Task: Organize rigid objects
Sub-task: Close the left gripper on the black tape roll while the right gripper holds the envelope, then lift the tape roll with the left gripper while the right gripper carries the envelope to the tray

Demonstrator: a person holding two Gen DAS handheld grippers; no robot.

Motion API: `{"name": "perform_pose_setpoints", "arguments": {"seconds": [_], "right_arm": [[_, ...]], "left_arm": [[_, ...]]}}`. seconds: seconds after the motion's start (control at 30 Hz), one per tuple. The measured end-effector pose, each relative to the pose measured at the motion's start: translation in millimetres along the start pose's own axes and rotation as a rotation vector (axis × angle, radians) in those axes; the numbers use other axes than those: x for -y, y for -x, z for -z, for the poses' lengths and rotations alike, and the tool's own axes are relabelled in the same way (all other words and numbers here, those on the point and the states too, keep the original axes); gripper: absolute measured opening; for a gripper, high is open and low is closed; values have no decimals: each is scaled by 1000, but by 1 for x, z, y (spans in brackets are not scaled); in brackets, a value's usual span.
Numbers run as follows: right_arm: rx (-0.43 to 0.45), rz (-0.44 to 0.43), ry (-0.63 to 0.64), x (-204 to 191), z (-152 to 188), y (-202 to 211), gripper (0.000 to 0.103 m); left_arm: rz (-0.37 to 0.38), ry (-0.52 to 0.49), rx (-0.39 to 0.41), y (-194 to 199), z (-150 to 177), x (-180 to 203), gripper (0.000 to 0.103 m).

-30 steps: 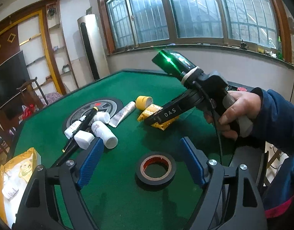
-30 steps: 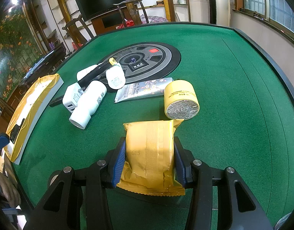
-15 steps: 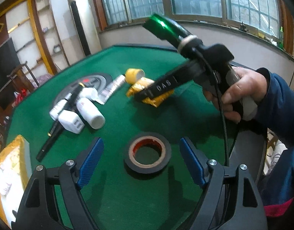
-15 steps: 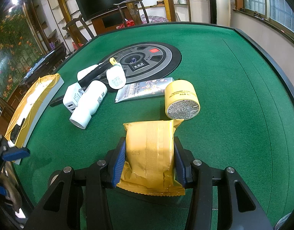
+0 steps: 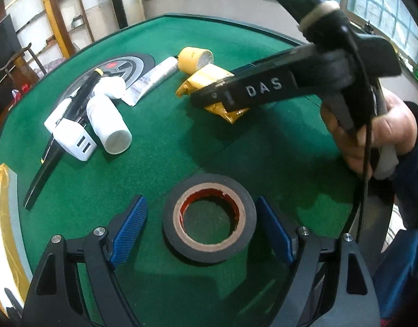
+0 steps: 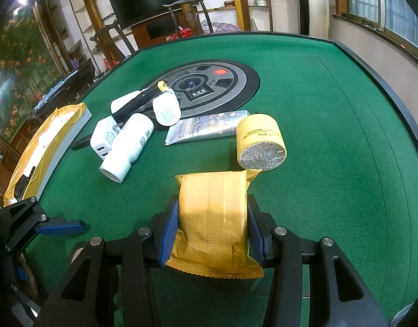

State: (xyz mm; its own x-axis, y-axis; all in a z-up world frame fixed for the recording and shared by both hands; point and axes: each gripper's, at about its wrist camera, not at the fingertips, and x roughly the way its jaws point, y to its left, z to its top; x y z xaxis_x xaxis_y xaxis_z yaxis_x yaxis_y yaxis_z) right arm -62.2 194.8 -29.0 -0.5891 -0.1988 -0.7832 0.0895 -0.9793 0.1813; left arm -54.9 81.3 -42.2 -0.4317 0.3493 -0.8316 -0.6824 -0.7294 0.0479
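- The left gripper (image 5: 200, 224) hung with its jaws spread wide, and the black tape roll (image 5: 209, 219) lay flat on the green desk (image 5: 160, 179) between its blue pads (image 5: 130, 227); a gap of green showed on each side, so neither pad touched the roll.
- The right gripper (image 6: 211, 224) was clenched on the yellow packet (image 6: 214, 218), both pads pressed against its sides, with the packet's far end on the desk.
- Just beyond the packet lay the yellow jar (image 6: 260, 143) on its side, beside the silver tube (image 6: 206, 129); further left were the white bottle (image 6: 130, 144), the white charger (image 6: 102, 136) and the black pen (image 6: 135, 102), bunched together and touching.
- In the left wrist view the right gripper's body covered most of the packet, and the person's hand (image 5: 372, 130) was partly hidden behind the handle. The yellow-edged box (image 6: 42, 141) at the desk's edge was cut off by the frame, its contents hard to make out.
- Compared with a second earlier, the tape roll sat nearer and more squarely between the left pads, and the left view tipped further down toward the desk. The right gripper's view was unchanged, except that the left gripper now showed at its lower left corner.
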Motion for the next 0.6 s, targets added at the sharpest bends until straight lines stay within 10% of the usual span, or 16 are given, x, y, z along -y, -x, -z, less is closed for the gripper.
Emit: {"name": "perform_pose_setpoints", "arguments": {"seconds": [0.1,0.6], "right_arm": [[0,0,5,-1,0,-1,41],[11,-4,21,-4,-3,-1,41]], "left_arm": [[24,-15,15,4,2,4,62],[-171,-19,172,35,9,9,61]]}}
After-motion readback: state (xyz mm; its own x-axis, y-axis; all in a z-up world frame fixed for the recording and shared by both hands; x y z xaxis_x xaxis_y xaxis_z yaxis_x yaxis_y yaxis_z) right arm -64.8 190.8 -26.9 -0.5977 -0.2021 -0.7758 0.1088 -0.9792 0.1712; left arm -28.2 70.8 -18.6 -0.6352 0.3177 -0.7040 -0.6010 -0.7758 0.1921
